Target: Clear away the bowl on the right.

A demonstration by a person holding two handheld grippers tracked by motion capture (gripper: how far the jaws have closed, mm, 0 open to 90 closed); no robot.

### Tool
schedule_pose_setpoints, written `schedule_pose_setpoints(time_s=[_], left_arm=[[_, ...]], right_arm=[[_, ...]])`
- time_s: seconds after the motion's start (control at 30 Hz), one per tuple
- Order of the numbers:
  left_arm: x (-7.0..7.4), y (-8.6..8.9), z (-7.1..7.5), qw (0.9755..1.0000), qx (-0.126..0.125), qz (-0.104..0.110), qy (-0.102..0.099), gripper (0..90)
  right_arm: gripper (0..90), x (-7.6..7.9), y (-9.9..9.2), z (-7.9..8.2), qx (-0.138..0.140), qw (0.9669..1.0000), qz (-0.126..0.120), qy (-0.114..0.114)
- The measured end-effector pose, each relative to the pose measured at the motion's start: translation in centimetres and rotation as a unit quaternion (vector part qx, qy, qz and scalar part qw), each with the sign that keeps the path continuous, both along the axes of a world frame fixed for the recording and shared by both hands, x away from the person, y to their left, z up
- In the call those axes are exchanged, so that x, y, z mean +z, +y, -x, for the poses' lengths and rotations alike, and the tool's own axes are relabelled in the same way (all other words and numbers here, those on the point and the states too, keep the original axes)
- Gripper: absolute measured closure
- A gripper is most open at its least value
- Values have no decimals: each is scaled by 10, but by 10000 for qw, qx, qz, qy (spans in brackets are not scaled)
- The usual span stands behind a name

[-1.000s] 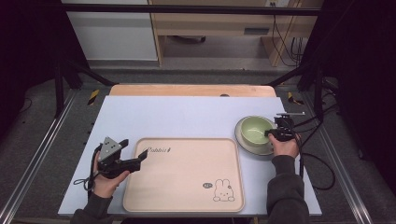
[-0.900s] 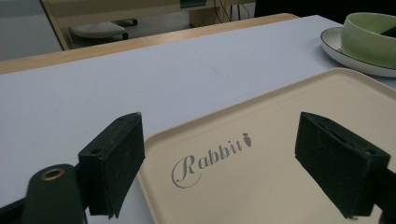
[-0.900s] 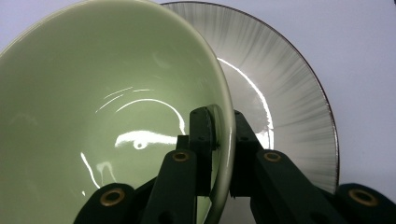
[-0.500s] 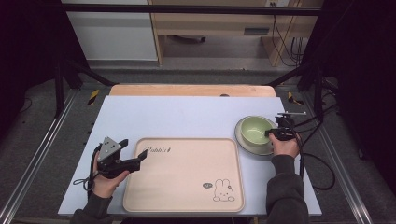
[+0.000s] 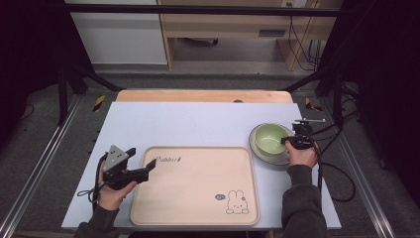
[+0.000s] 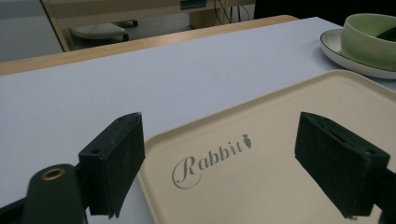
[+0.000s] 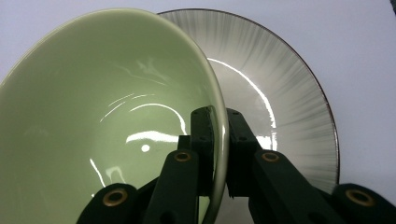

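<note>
In the high view, at lower left, the left hand-held gripper (image 5: 146, 172) lies low over the pale surface (image 5: 198, 124) at the left rim of the beige tray (image 5: 198, 198). The left gripper view shows what the high view does not: its jaws stand wide apart with nothing between them, straddling the tray's corner above the word "Rabbit" (image 6: 210, 158). The tray carries nothing; a rabbit drawing (image 5: 236, 203) sits in its lower right corner.

At middle right of the high view, the green bowl (image 5: 271, 137) stands in a pale plate (image 5: 277, 157) just right of the tray, and the right hand-held gripper (image 5: 287, 141) meets the bowl's right rim. The right gripper view makes the grip plain: the jaws are clamped on the bowl's wall, one pad inside (image 7: 201, 140), one outside, and the plate's streaked face (image 7: 289, 93) shows behind. The bowl is empty and glossy.

Against the earlier frames, both hands, the bowl and the tray lie where they did.
</note>
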State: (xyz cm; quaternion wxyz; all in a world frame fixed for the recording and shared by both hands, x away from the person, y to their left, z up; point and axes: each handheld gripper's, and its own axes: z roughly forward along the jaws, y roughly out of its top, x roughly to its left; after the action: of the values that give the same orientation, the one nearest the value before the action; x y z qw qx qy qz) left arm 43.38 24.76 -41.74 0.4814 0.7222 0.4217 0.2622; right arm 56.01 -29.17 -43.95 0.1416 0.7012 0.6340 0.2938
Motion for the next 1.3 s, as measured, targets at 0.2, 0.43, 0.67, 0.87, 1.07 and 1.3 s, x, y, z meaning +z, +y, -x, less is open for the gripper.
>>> schedule_pose_setpoints(time_s=[0.2,0.43,0.67,0.87,1.07,1.3], left_arm=[[0,0,0,10000,-10,-14,2,155],[0,0,0,10000,-6,-13,5,156],[0,0,0,10000,-6,-9,1,156],[0,0,0,10000,-5,-7,-4,156],[0,-1,0,10000,-12,-10,-2,156],[0,-1,1,10000,-13,-11,1,156]], right_arm=[[843,2,1,1,-21,10000,-10,-26],[841,4,2,3,-7,10000,41,-78],[839,6,3,5,24,9999,73,-106],[839,10,2,7,36,9999,8,-164],[839,17,1,12,100,9996,-2,-256],[839,25,4,16,193,9992,-31,-359]])
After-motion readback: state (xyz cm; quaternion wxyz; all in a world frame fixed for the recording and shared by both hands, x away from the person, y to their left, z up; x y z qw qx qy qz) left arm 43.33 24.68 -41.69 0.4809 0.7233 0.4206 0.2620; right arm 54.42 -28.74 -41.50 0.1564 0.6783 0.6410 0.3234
